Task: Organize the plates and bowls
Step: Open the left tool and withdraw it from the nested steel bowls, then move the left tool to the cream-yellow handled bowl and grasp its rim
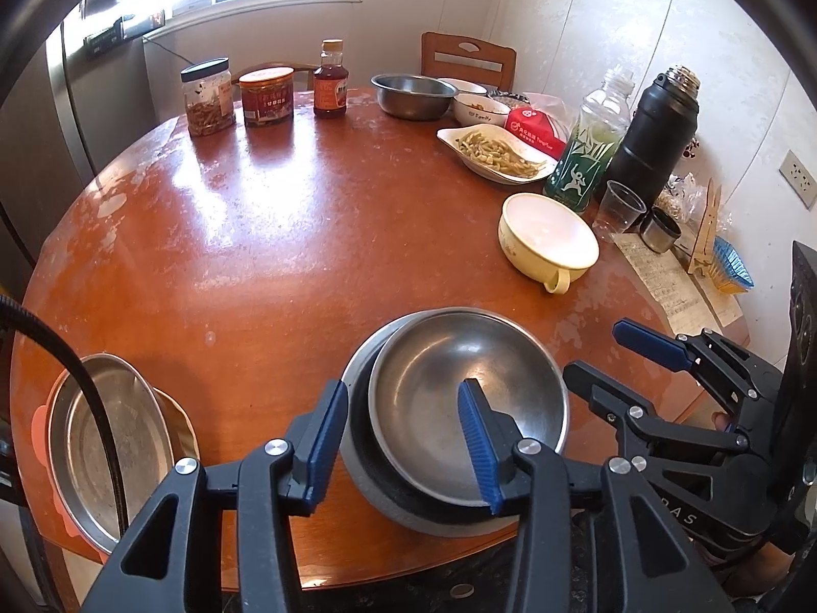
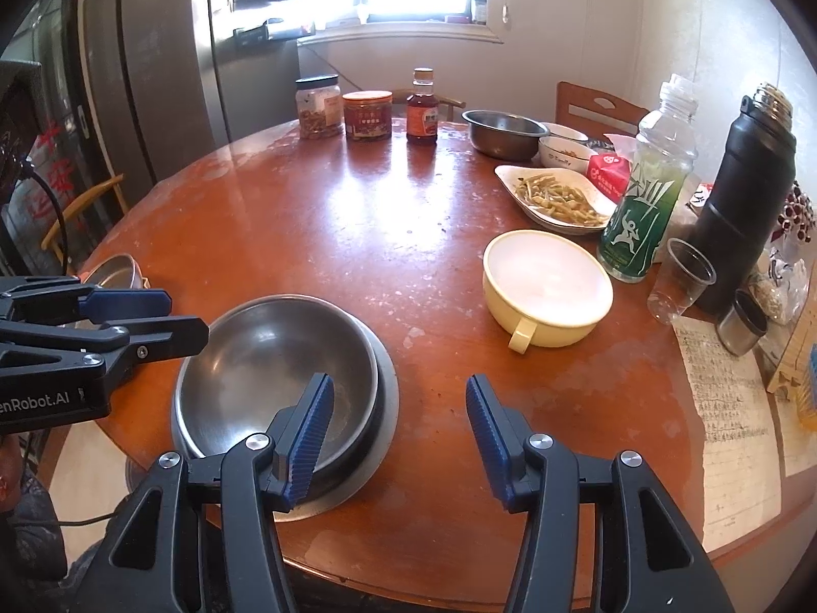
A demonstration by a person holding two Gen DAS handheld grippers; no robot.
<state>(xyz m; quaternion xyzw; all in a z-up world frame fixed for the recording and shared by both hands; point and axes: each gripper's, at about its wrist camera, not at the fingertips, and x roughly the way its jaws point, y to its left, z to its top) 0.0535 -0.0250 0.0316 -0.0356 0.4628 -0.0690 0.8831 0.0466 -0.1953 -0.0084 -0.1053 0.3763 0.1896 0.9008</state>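
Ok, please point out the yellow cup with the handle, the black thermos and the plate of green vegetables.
yellow cup [image 2: 547, 286], right wrist view, on its white inside.
black thermos [image 2: 745, 214], right wrist view, on the middle of its body.
plate of green vegetables [image 1: 459, 134], left wrist view, on its bare white rim.

Table [image 1: 255, 235]: glossy reddish wood, finish worn and blotchy in patches. Nested bowls [image 1: 467, 383]: brushed steel, dull sheen. Far bowl [image 1: 411, 94] also steel, shinier. Mug [image 1: 549, 240]: smooth glossy cream ceramic or enamel, can't tell which. Flask [image 1: 651, 138]: matt black, bare metal neck. Cup [image 1: 618, 209]: clear plastic. Gripper pads [image 1: 477, 452]: blue ribbed rubber-like, on matt black plastic.
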